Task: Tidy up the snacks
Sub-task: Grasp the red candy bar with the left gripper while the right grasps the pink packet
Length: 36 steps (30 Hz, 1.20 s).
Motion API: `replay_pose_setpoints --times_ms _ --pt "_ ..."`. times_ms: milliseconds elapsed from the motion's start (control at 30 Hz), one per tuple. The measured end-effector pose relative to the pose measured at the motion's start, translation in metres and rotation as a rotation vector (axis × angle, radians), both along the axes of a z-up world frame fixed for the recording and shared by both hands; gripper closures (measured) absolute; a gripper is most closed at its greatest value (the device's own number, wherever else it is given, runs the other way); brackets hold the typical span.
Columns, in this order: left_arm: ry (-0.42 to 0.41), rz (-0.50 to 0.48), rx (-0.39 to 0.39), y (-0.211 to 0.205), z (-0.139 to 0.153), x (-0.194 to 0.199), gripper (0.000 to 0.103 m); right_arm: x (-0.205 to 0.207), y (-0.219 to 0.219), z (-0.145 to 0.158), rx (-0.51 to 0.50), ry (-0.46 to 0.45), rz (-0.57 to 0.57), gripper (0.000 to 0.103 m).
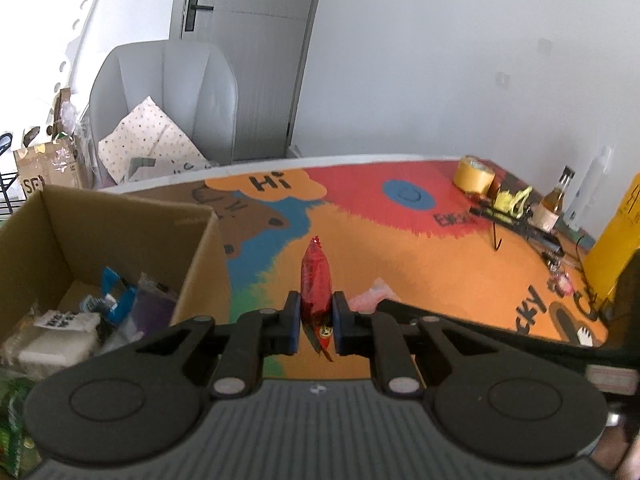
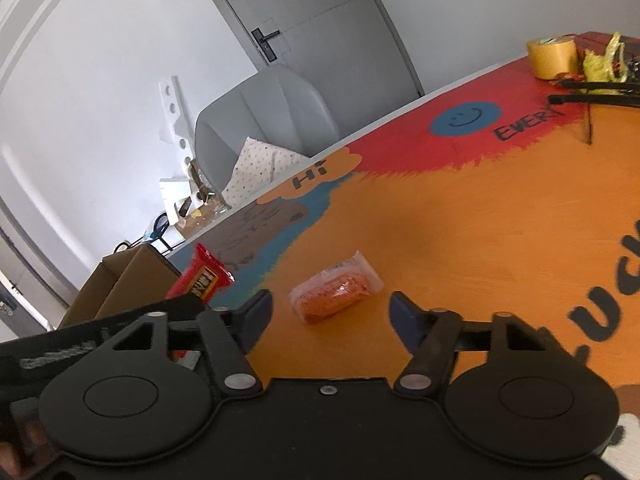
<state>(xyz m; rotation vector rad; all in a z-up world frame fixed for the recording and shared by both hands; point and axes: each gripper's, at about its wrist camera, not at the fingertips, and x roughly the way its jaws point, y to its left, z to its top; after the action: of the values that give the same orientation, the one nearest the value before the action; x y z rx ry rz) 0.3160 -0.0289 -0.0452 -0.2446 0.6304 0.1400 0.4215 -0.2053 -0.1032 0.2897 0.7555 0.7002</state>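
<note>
My left gripper (image 1: 316,314) is shut on a red snack packet (image 1: 315,276), held upright above the painted table, just right of an open cardboard box (image 1: 120,220) that holds several wrapped snacks (image 1: 108,308). The same red packet (image 2: 202,278) shows at the left of the right wrist view, beside the box (image 2: 120,280). My right gripper (image 2: 330,314) is open, low over the table. A clear packet with orange snack (image 2: 336,294) lies on the table just beyond its fingers. That packet also shows in the left wrist view (image 1: 370,294).
The painted table (image 1: 420,252) carries a roll of yellow tape (image 1: 474,174), a bottle (image 1: 558,196), black tools and a yellow box (image 1: 616,236) at the far right. A grey chair (image 1: 168,96) with a dotted cushion stands behind the table, with a door beyond it.
</note>
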Motion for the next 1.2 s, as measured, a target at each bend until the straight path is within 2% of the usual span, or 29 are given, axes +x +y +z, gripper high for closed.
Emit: replay_pose_setpoints --times_ms 300,567,633,667,700,733,933,1200 --pt "-0.040 0.018 -0.034 0.010 0.005 -0.002 0.088 0.008 0.027 -0.005 -0.048 0.029 -0.003 0.043" --pt "-0.048 0.013 -0.049 0.011 0.005 -0.002 0.088 0.013 0.047 -0.006 -0.145 -0.020 -0.019 0.044" --pt "-0.049 0.015 -0.049 0.012 0.005 -0.003 0.088 0.011 0.049 -0.006 -0.187 -0.040 -0.026 0.062" --pt "-0.048 0.016 -0.048 0.012 0.005 -0.003 0.088 0.010 0.047 -0.005 -0.201 -0.045 -0.032 0.067" --pt "-0.047 0.016 -0.047 0.011 0.005 -0.004 0.088 0.010 0.045 -0.005 -0.204 -0.040 -0.033 0.078" --pt "-0.045 0.013 -0.046 0.010 0.004 -0.004 0.088 0.009 0.042 -0.005 -0.204 -0.033 -0.036 0.081" --pt "-0.032 0.000 -0.043 0.005 0.001 -0.005 0.088 -0.007 0.027 -0.001 -0.205 -0.029 -0.047 0.085" --pt "-0.023 -0.015 -0.023 -0.003 0.002 -0.013 0.088 -0.028 0.013 0.013 -0.206 -0.057 -0.072 0.086"
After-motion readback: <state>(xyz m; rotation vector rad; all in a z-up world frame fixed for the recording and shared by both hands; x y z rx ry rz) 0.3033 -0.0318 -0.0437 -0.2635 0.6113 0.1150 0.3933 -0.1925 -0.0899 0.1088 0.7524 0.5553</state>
